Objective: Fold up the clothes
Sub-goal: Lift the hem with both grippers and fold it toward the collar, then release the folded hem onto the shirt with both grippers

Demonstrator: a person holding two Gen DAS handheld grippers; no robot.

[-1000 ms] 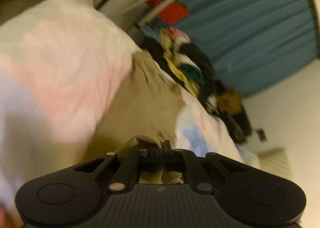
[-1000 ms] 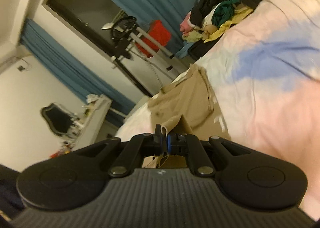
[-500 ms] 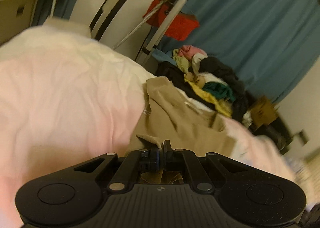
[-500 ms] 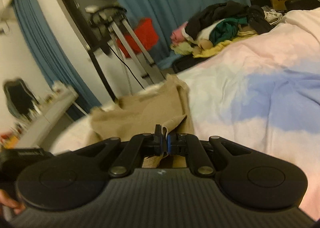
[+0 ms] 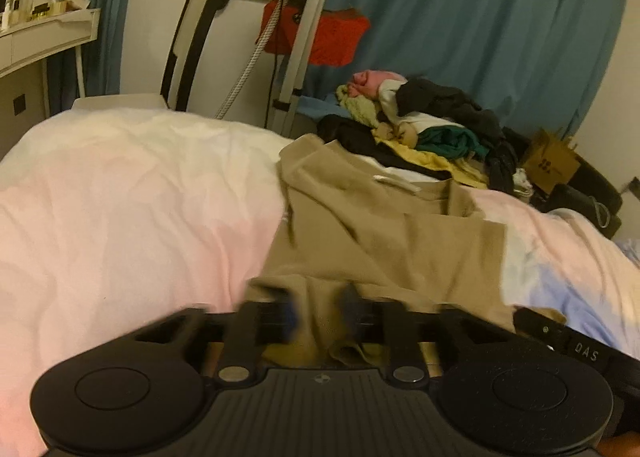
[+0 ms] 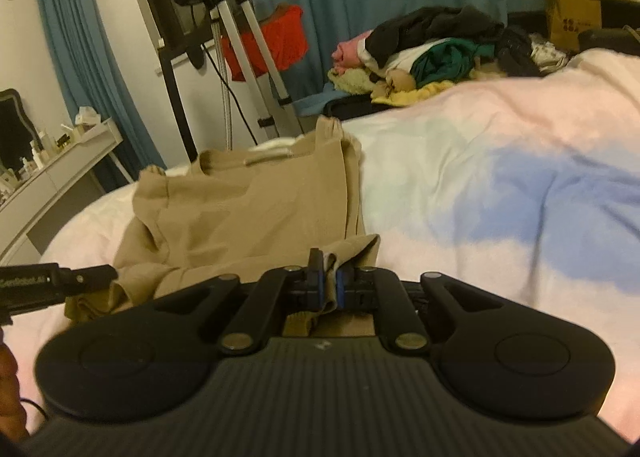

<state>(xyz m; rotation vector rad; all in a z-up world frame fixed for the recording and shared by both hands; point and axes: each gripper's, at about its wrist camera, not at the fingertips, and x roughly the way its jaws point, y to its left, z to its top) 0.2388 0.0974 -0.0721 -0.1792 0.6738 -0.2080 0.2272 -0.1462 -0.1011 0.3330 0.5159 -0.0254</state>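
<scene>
Pastel duvet (image 6: 500,177) fills the bed – soft and slippery. Tan shirt (image 6: 248,209) lies on it, collar toward the far edge, hem bunched at the near edge by both tools. Clothes pile (image 6: 432,53) sits beyond, apart from the shirt. Right gripper (image 6: 326,285): jaws nearly closed, pinching a hem fold. Left gripper (image 5: 318,315): blurred, jaws parted with cloth lying between them – grip on it looks lost or absent. Risks, as a judgement: a one-sided hold could skew the fold; dragging could wrinkle the shirt or snag the duvet.
</scene>
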